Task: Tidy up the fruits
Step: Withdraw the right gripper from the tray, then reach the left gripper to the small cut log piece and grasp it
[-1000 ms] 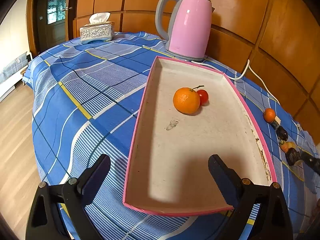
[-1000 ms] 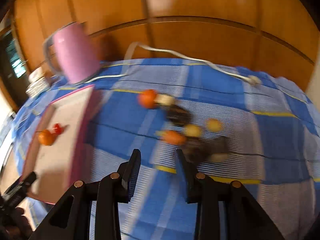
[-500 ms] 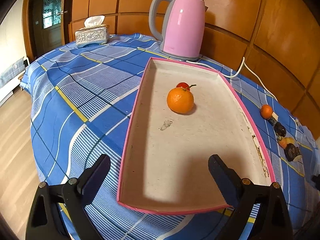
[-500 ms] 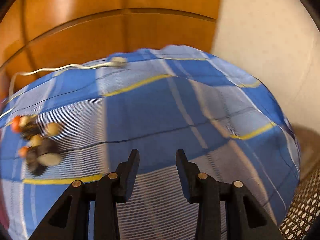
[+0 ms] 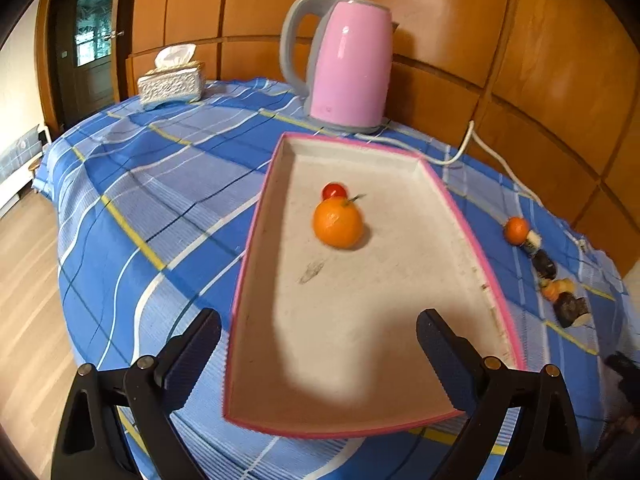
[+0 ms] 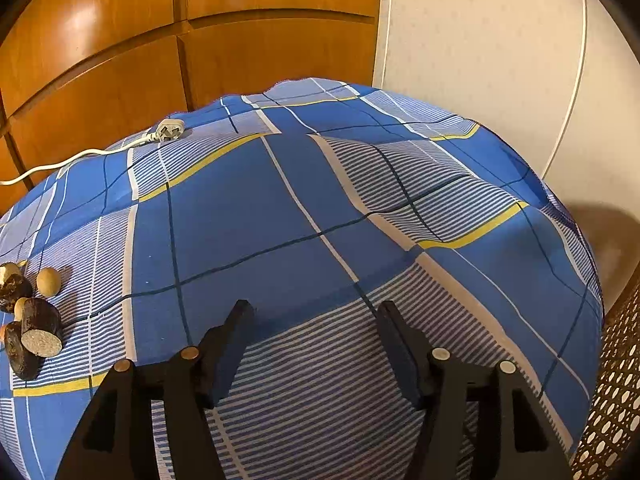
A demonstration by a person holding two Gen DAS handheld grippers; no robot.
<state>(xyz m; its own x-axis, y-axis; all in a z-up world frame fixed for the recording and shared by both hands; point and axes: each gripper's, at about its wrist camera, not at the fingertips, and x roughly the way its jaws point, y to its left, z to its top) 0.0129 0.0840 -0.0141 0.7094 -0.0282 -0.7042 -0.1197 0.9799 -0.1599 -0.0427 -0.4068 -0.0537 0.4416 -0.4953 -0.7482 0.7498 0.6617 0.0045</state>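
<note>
Blue plaid tablecloth [image 6: 280,208] covers the table, wood panelling behind. Pink-rimmed tray [image 5: 256,236] holds an orange [image 5: 338,222] touching a cherry tomato [image 5: 334,190]. Left gripper [image 5: 318,344] gapes wide, empty. Right gripper [image 6: 314,344] stands moderately open, empty; cut dark fruit pieces [image 6: 38,332] lie left.

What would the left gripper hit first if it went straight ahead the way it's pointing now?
Probably the orange in the pink tray; the left gripper is open over the tray's near end. Its height is unclear.
</note>
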